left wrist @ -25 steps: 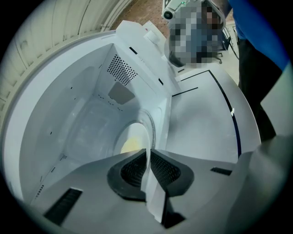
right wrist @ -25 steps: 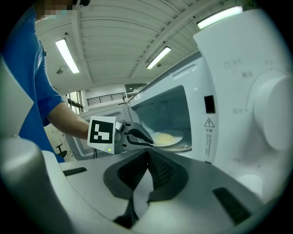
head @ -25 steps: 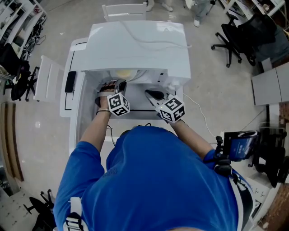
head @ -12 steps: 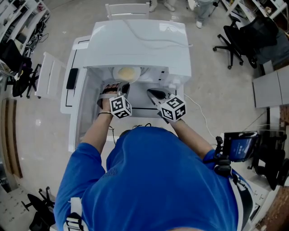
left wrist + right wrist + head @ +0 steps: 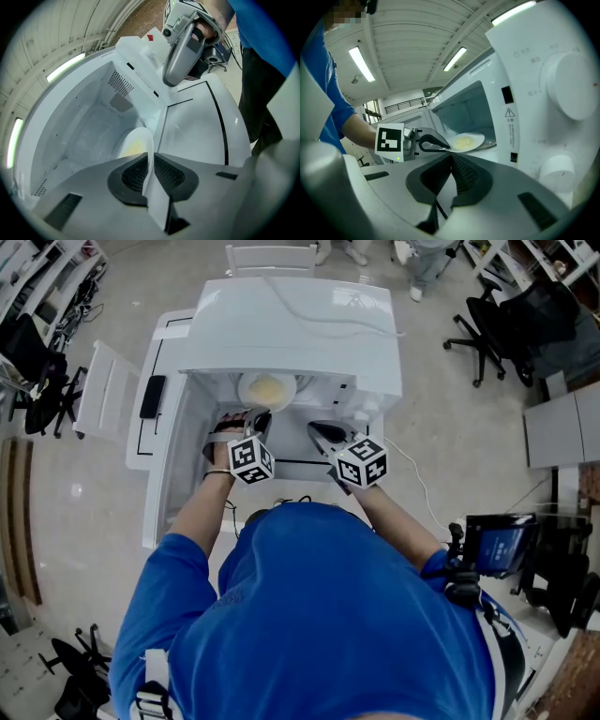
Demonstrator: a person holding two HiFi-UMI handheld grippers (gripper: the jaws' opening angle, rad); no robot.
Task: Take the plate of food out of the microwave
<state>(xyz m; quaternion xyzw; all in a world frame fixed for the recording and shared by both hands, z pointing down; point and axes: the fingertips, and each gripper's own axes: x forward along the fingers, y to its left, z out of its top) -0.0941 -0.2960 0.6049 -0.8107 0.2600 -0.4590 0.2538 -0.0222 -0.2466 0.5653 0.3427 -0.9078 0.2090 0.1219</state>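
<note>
Half of what matters sits under cover. From your head camera, the roof of the microwave (image 5: 295, 324) cuts off the far rim of the plate (image 5: 267, 390), and your own torso (image 5: 319, 615) in blue blocks the near edge of the white table (image 5: 173, 488). Your left gripper (image 5: 251, 418) shows there mostly as its marker cube (image 5: 249, 458), with the tips hard to pick out. Its own view settles it: both pads are clamped on the plate's near rim, seen edge-on as a thin white blade between them. The plate, with a pale yellow heap of food (image 5: 464, 140) on it, is at the mouth of the open cavity. Whether it rests on the turntable or hangs clear of it, no view tells you. Your right gripper (image 5: 319, 432) hovers just beside the left one, on the control-panel side, its jaws pressed together with nothing in them. The print by the dials (image 5: 569, 93) is too blurred to read.

The door (image 5: 101, 399) stands swung wide to the left. A thin cable (image 5: 309, 320) trails over the microwave's top, and black lines mark the tabletop. Around the table lies a pale glossy floor, with dark office chairs (image 5: 487, 320) at the upper right and cluttered shelves (image 5: 42, 277) at the upper left. Strip lights (image 5: 361, 63) run along the ceiling.
</note>
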